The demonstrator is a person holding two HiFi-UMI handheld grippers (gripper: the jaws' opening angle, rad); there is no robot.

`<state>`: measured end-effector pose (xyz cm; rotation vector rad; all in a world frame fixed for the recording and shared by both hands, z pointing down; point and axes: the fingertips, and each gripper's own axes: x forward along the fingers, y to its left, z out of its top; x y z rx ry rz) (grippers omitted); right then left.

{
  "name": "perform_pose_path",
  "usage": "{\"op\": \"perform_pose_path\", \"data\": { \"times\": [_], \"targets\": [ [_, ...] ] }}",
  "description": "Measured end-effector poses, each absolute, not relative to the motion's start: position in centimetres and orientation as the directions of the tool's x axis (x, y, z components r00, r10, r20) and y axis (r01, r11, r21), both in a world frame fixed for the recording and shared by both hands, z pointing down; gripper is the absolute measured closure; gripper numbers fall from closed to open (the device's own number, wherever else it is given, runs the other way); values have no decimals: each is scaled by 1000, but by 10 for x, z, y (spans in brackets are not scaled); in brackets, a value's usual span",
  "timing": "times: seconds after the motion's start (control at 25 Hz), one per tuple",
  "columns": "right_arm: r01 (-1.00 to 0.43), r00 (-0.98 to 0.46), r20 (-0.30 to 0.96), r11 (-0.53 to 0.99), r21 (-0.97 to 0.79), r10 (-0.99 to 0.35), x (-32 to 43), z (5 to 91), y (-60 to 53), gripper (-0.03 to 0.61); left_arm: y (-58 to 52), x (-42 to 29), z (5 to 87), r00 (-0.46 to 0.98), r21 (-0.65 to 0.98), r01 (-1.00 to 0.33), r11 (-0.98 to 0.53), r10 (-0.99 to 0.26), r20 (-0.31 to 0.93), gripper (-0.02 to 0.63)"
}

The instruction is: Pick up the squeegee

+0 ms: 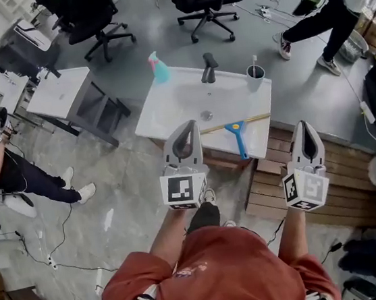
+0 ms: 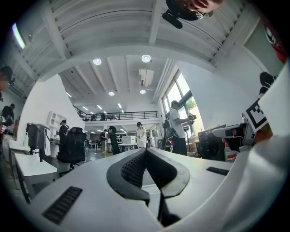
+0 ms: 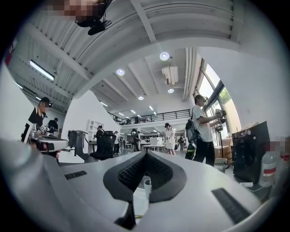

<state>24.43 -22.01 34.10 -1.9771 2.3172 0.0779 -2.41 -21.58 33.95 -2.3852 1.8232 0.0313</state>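
Left tool and right tool clenched empty; cup holds 1 stick

Big open-plan office/lab space: swivel chairs, white desks, mezzanine railing, round ceiling lights, ppl standing abt w/ gear.

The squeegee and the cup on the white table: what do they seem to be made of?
Squeegee: the handle looks like blue plastic, with a uniform bright colour. Its long pale bar could be metal or plastic, but it is too small to tell. Cup: dark, probably plastic, and the finish is unclear at this size.
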Motion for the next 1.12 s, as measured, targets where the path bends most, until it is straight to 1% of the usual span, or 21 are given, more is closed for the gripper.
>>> {"op": "perform_pose_path", "data": {
  "times": [0.32,0.68,1.12],
  "targets": [
    [-987,-161,-65,162,-13,-985,203,355,-272,571,-269,-57,352,274,-61,-961,-270,-957,-92,596],
    [-986,-165,9,165,0,-986,173,385,-315,571,-311,-72,388,305,-33,-952,-304,-952,-33,597],
    [-978,-206,186,209,-3,-961,143,467,-357,569,-349,-61,467,366,19,-931,-365,-926,93,597]
  ]
}}
